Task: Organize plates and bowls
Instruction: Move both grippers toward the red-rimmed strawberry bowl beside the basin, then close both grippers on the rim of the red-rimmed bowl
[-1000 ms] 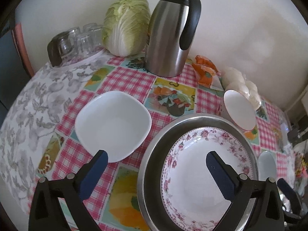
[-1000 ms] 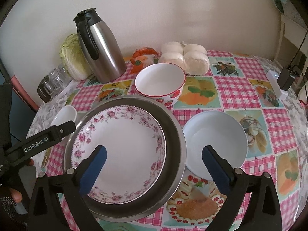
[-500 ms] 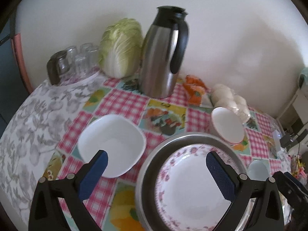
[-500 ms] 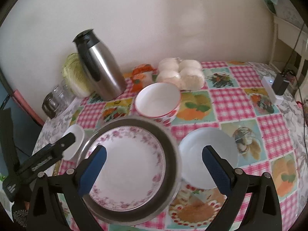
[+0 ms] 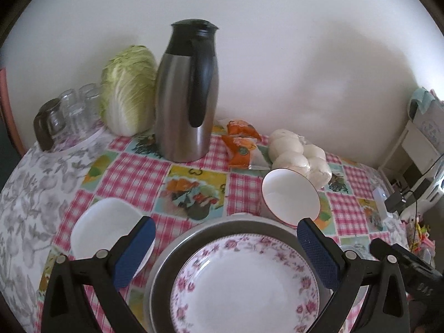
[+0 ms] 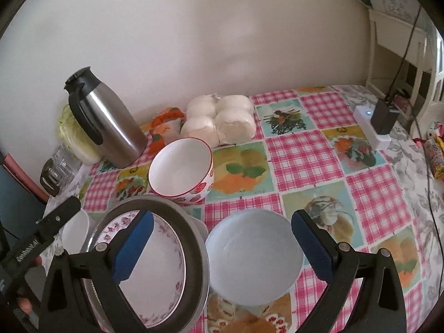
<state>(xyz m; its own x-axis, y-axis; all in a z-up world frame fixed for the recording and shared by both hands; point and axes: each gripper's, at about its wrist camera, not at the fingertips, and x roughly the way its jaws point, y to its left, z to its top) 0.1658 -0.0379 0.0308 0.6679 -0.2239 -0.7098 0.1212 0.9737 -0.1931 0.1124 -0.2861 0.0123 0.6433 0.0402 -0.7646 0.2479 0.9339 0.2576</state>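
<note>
Gaping wide and empty, each hand-held gripper (image 5: 226,252) (image 6: 222,245) shows no legible lettering.

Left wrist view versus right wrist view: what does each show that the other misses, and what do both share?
Only the left wrist view shows the white square dish whole; the right sees just a sliver. Only the right wrist view shows the plain white round bowl whole, plus the power strip with its black adapter. Both share the floral plate in the metal basin, the red-rimmed bowl, thermos, cabbage, glasses, buns, and open grippers.
</note>
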